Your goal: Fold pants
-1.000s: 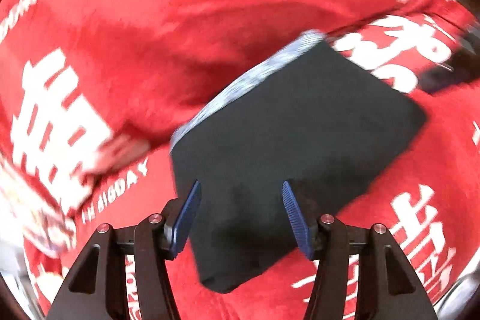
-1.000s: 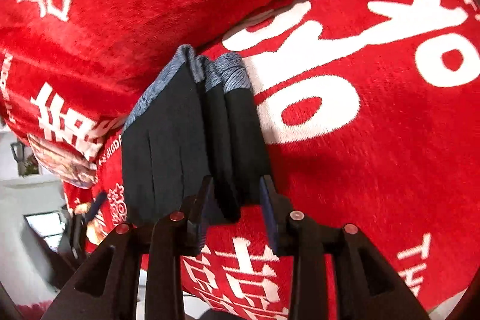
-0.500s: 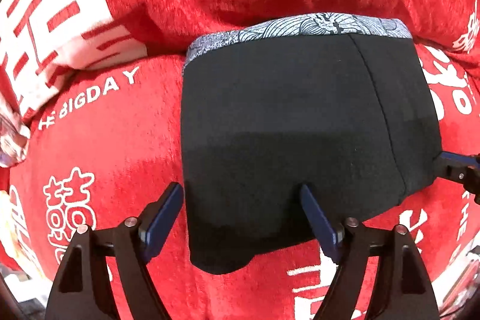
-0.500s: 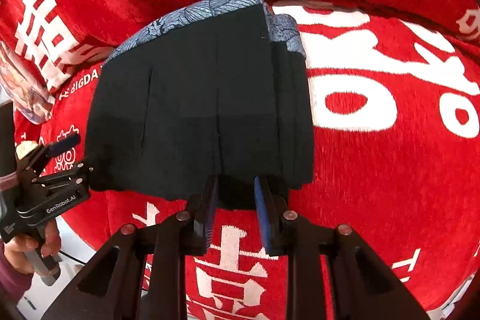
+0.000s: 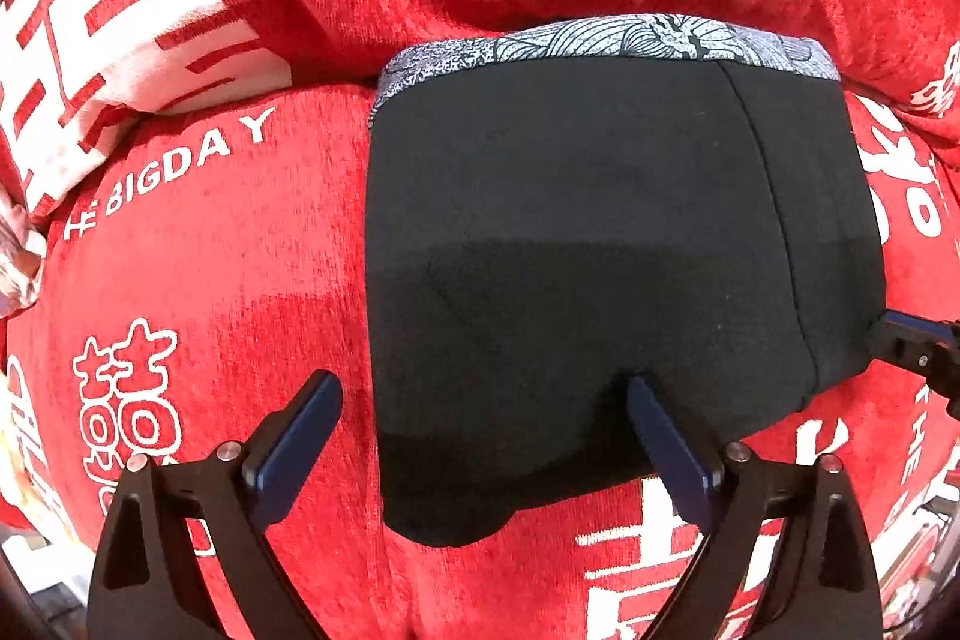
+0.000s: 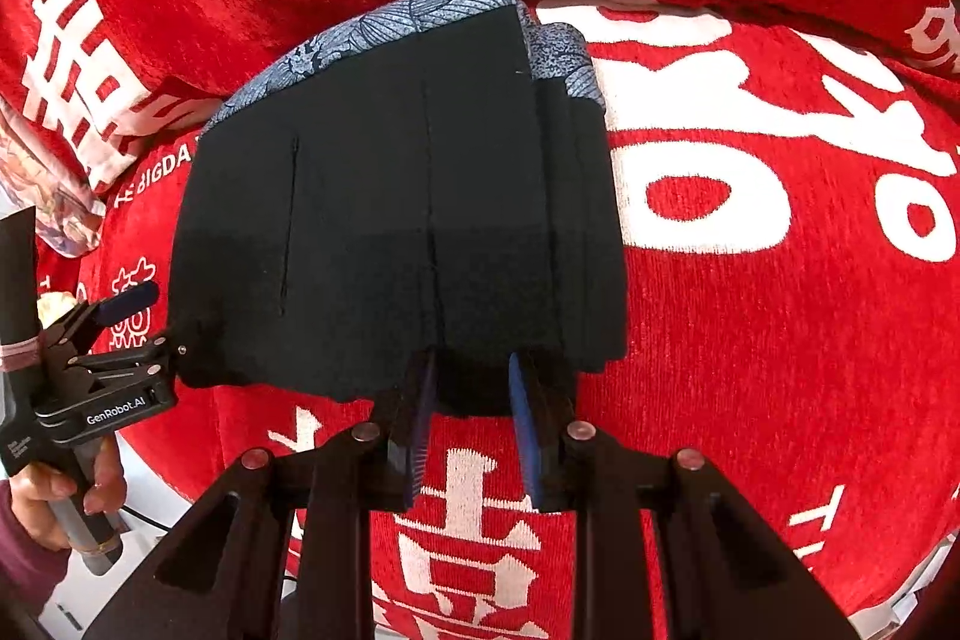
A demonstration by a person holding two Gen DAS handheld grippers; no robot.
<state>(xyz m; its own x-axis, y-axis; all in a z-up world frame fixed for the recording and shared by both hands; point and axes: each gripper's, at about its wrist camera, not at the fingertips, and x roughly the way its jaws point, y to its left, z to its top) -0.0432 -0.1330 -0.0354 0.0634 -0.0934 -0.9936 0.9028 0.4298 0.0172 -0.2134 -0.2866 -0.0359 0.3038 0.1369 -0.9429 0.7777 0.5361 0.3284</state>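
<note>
The black pants (image 5: pixel 600 250), folded into a thick rectangle with a blue-grey patterned waistband (image 5: pixel 606 43) at the far side, lie flat on the red blanket (image 5: pixel 192 232). My left gripper (image 5: pixel 480 383) hangs over their near left corner with its jaws opening wide. One fingertip is over the blanket and the other over the cloth, neither pressing. My right gripper (image 6: pixel 471 370) is shut on the stacked layers at the near edge of the pants (image 6: pixel 390 220). The left gripper (image 6: pixel 150 322) also shows at the pants' left corner in the right wrist view.
The red blanket (image 6: pixel 750 340) with large white characters covers the whole surface and rises in a soft ridge behind the waistband. A person's hand (image 6: pixel 54 496) holds the left gripper's handle. A pale patterned cloth (image 6: pixel 54 196) lies at the left edge, with pale floor below.
The pants went from hanging tilted to lying flat on the blanket. My left gripper's jaws spread wide and let go of the cloth. My right gripper kept its hold on the near edge.
</note>
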